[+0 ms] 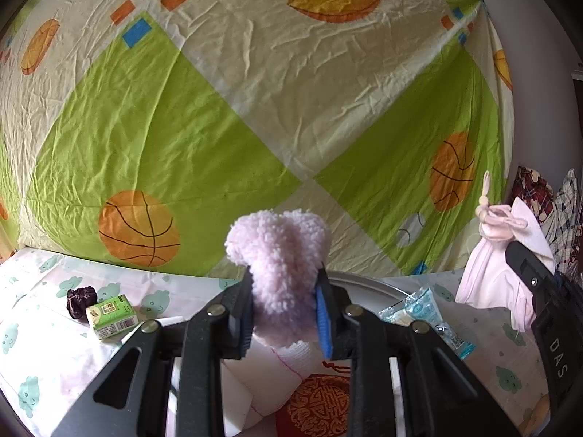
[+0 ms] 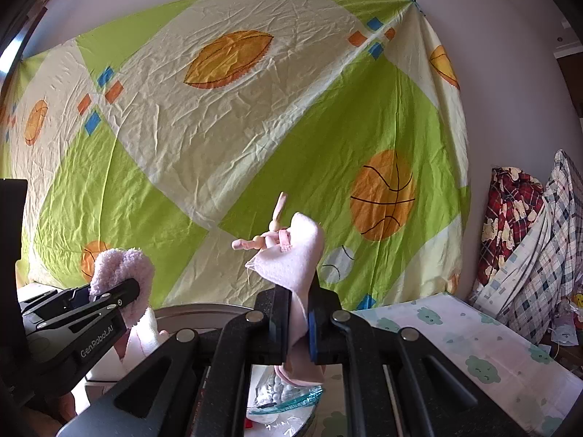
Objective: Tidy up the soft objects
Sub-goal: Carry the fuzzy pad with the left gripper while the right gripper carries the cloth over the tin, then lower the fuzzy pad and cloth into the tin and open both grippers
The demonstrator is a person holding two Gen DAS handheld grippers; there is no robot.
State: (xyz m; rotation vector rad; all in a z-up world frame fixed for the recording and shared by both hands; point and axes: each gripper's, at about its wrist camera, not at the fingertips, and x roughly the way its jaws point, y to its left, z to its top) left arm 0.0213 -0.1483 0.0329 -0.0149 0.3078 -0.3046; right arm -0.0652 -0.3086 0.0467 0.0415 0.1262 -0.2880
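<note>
My left gripper (image 1: 284,309) is shut on a fluffy pink sock (image 1: 280,251), whose woolly end sticks up above the fingers while a paler ribbed part hangs below. In the right wrist view the same sock (image 2: 124,273) and left gripper (image 2: 109,298) appear at the left edge. My right gripper (image 2: 300,324) is shut on a pale pink cloth pouch (image 2: 291,258) with a beaded drawstring on top. That pouch (image 1: 492,266) and the right gripper's finger (image 1: 528,266) show at the right of the left wrist view. Both items are held up above the table.
Table with cloud-print cover (image 1: 43,327); on it a green tissue packet (image 1: 113,315), a dark scrunchie (image 1: 80,300), a round metal tray (image 1: 364,280), a clear plastic packet (image 1: 419,307) and a red gold-patterned pouch (image 1: 317,404). A basketball-print sheet (image 2: 255,127) hangs behind; plaid clothes (image 2: 528,236) are piled right.
</note>
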